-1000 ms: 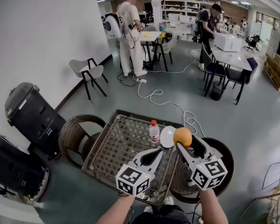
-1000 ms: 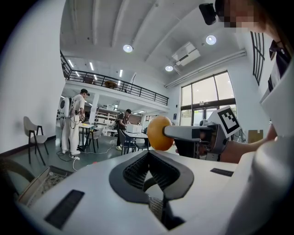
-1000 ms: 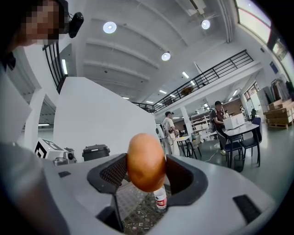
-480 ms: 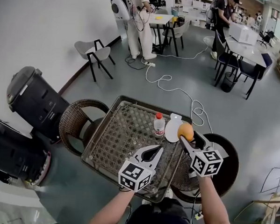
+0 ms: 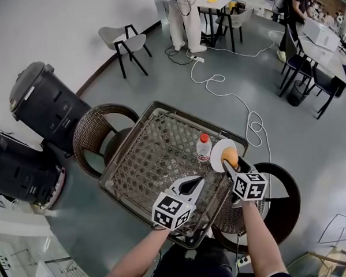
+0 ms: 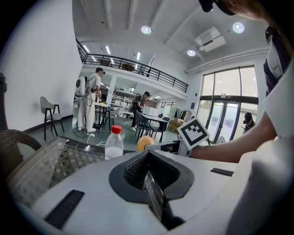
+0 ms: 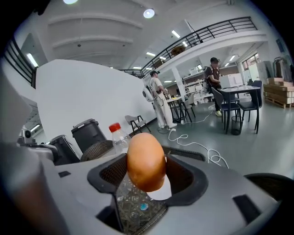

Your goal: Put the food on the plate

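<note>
An orange, egg-shaped piece of food (image 5: 230, 157) (image 7: 145, 161) is clamped in my right gripper (image 5: 232, 163) (image 7: 146, 176), which is shut on it. It hangs just above the white plate (image 5: 218, 154) at the right rear of the wicker table (image 5: 154, 157); a sliver of the plate (image 7: 161, 192) shows under the food. My left gripper (image 5: 191, 184) (image 6: 154, 195) hovers over the table's front, jaws together and holding nothing. In the left gripper view the food (image 6: 144, 142) shows beyond the jaws.
A clear bottle with a red cap (image 5: 203, 147) (image 6: 114, 142) (image 7: 119, 137) stands just left of the plate. Wicker chairs (image 5: 95, 134) (image 5: 284, 199) flank the table. Black bins (image 5: 44, 105) sit at the left. A cable (image 5: 244, 107) lies on the floor beyond.
The right gripper has carried the food forward and down, closer over the plate. The head view has tilted further down. The left gripper stays over the table's front.
</note>
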Demonstrator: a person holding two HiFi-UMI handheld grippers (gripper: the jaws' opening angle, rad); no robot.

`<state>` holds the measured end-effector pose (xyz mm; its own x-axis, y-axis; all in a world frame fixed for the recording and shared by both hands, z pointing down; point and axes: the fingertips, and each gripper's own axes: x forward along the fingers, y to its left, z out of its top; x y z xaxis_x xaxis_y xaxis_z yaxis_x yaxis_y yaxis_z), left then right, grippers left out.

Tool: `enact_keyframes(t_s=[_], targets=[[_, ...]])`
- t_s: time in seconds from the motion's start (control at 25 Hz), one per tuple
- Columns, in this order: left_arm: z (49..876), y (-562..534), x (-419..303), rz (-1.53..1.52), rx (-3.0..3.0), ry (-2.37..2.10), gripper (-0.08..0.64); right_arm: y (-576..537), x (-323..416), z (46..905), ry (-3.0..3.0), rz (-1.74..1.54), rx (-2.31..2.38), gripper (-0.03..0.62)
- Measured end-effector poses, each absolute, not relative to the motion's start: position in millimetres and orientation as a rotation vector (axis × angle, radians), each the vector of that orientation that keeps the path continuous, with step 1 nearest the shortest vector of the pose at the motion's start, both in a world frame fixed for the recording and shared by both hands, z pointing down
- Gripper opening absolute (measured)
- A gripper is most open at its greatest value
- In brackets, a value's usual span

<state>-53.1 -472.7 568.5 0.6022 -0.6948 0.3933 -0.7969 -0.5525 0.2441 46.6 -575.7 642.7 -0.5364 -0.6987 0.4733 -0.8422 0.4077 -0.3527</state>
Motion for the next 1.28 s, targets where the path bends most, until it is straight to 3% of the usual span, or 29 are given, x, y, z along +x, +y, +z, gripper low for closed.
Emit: enact_keyframes(t_s=[0.4, 1.28], targets=[[589.6, -491.9, -47.4, 0.401, 2.366, -1.175, 0.008, -618.4, 40.3, 723.8, -2.237, 0.936, 1.264, 0.275], [606.4, -487.6, -43.3, 0.453, 2.32, -1.127, 0.008, -629.3, 27.4, 757.8, -2.111, 0.895, 1.173, 0.276]])
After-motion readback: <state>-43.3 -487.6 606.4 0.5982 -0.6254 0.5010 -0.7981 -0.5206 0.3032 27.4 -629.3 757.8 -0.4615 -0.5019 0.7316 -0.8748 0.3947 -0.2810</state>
